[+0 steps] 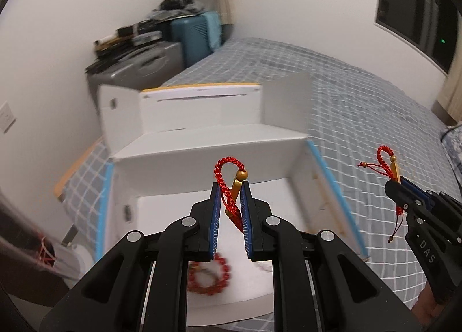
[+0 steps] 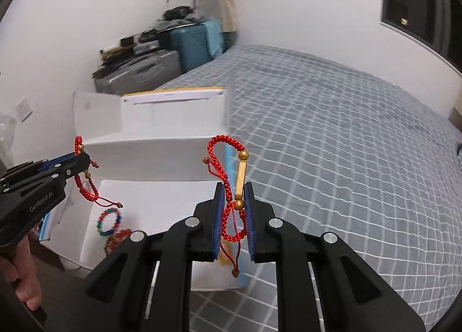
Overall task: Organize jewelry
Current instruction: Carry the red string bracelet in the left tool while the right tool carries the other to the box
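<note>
Some done: bead bracelets lie in the white box on the bed. Left tongs & right tongs each pinch a red cord bracelet over the box edge; both still to drop in.

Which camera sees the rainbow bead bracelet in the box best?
The right wrist view. There the rainbow bead bracelet lies in plain sight on the floor of the white box, just below the left gripper. In the left wrist view it does not show; only a blurred red bead bracelet does.
</note>
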Demonstrator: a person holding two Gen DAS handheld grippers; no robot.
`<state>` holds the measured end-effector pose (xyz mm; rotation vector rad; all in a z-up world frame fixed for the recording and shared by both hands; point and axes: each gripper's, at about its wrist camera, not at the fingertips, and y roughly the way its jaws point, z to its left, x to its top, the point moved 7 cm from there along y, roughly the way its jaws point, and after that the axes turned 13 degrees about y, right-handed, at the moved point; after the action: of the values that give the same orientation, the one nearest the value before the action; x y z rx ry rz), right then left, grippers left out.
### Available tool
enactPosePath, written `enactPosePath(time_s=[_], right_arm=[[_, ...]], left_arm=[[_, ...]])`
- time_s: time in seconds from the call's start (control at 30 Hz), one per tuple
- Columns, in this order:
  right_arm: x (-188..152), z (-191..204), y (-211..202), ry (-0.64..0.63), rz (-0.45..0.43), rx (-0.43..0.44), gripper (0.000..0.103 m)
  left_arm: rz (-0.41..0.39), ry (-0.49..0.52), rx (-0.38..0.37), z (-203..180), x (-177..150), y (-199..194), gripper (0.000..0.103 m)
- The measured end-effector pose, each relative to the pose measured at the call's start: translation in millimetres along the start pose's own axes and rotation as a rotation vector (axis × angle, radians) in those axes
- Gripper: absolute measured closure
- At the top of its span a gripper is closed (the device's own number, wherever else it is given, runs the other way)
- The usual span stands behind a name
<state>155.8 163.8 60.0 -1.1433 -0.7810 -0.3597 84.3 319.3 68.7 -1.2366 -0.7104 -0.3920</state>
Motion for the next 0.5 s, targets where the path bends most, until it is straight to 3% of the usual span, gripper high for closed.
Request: enactPosePath(time_s=[0.27,0.5], right_arm=[[-25.2,57.4,33.4,-0.042,0.092,0.037,0.090],[-53.3,75.6,76.2,-0.048,0.244,0.014,0.090]], left_arm=[[0.098,-0.048,0.040,45.5,-37.4,14.6,0.090],[0.221,-0.072,0.019,60.4,-65.1,50.0,0.090]])
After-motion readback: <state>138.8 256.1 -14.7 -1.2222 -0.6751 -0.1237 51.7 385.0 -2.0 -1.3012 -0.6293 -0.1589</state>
